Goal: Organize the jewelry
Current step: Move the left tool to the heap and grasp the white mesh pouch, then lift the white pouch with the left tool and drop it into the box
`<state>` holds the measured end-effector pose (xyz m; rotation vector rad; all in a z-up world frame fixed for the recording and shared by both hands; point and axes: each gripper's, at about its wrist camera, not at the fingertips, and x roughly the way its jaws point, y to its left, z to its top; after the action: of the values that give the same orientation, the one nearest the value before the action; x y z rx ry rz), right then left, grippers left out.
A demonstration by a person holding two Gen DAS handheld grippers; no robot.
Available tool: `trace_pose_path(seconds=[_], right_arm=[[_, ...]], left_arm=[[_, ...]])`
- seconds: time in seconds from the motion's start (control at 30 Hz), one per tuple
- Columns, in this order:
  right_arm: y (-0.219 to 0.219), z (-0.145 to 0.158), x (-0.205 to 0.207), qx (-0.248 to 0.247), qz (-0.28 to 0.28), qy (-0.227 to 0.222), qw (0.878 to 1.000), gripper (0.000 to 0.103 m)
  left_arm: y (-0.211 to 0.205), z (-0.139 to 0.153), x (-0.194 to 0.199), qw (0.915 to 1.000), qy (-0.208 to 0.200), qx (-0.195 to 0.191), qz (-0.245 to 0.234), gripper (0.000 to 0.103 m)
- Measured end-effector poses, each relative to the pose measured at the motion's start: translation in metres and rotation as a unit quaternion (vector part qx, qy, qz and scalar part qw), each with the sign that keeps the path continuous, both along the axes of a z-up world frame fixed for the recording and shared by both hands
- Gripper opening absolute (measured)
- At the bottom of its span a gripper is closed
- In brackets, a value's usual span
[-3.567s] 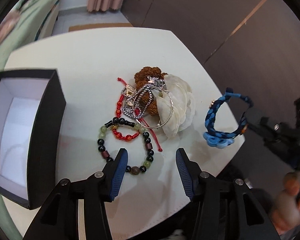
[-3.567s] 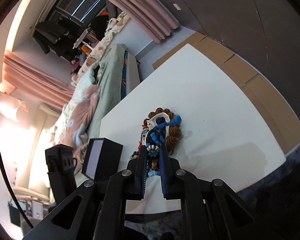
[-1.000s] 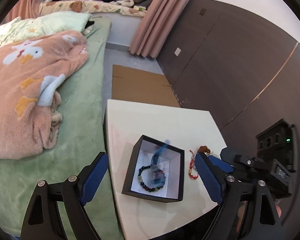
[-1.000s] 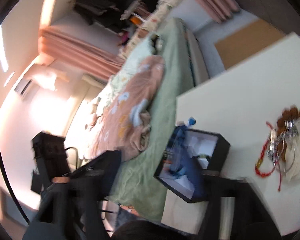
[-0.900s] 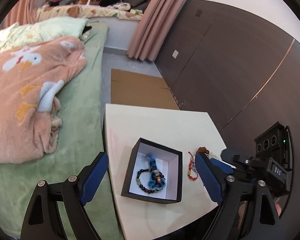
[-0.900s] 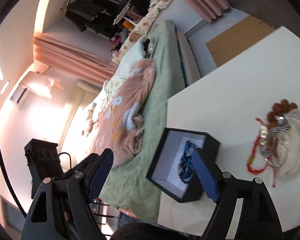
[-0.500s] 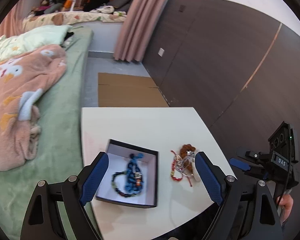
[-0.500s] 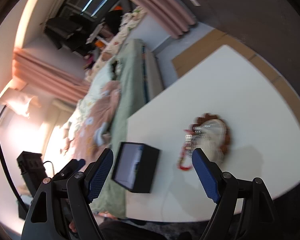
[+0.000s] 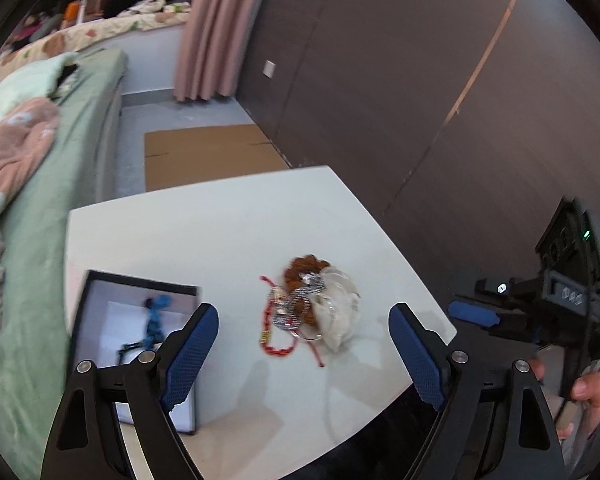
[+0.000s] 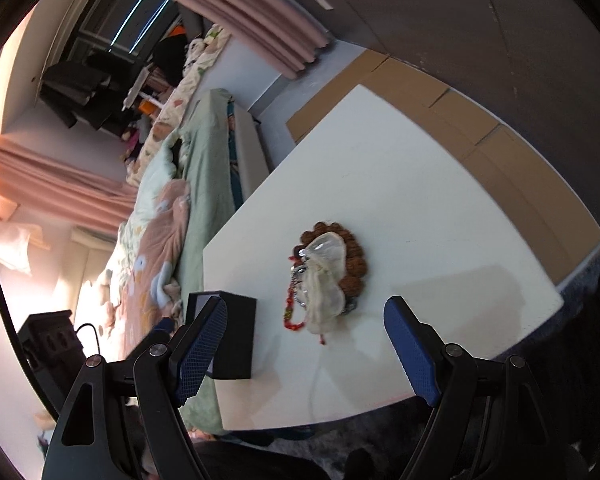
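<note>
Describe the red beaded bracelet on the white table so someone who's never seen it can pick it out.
Start at the white table beside the green bed. Right of the black box lies a small heap of jewelry. The red beaded bracelet trails out of the heap's box-facing edge: the only bright red strand, thinner than the brown seed-bead bracelet and pale shell piece beside it.

Both wrist views look steeply down from above near table [image 9: 228, 220] edge; share jewelry pile [image 9: 312, 308], box [image 10: 236, 344]

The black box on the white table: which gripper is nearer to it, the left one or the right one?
Left. The left gripper hangs by the black box, one finger over its corner. The right gripper is off the table's opposite edge.
</note>
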<state>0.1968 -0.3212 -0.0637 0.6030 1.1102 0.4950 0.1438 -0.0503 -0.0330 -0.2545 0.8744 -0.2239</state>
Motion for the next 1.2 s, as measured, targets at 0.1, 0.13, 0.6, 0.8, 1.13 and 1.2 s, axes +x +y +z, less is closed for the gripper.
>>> trace_pose_path(seconds=[0.1, 0.13, 0.6, 0.8, 1.13, 1.2], right_arm=[[-0.011, -0.002, 0.001, 0.0, -0.009, 0.005, 1.0, 0.081], [-0.015, -0.002, 0.001, -0.001, -0.013, 0.007, 1.0, 0.081], [-0.058, -0.012, 0.005, 0.018, -0.053, 0.034, 0.998, 0.081], [-0.065, -0.024, 0.008, 0.026, -0.071, 0.061, 0.995, 0.081], [-0.057, -0.031, 0.012, 0.017, -0.067, 0.071, 0.995, 0.081], [-0.052, -0.033, 0.013, 0.014, -0.061, 0.073, 0.995, 0.081]], left_arm=[[-0.019, -0.009, 0.011, 0.9997, 0.012, 0.013, -0.017, 0.079], [-0.024, -0.012, 0.014, 0.9996, 0.016, 0.012, -0.022, 0.079], [-0.079, -0.043, 0.063, 0.9952, 0.071, 0.047, -0.049, 0.064], [-0.086, -0.053, 0.074, 0.9931, 0.089, 0.064, -0.044, 0.063], [-0.085, -0.069, 0.076, 0.9893, 0.112, 0.086, -0.038, 0.004], [-0.082, -0.059, 0.072, 0.9914, 0.096, 0.081, -0.036, 0.002]])
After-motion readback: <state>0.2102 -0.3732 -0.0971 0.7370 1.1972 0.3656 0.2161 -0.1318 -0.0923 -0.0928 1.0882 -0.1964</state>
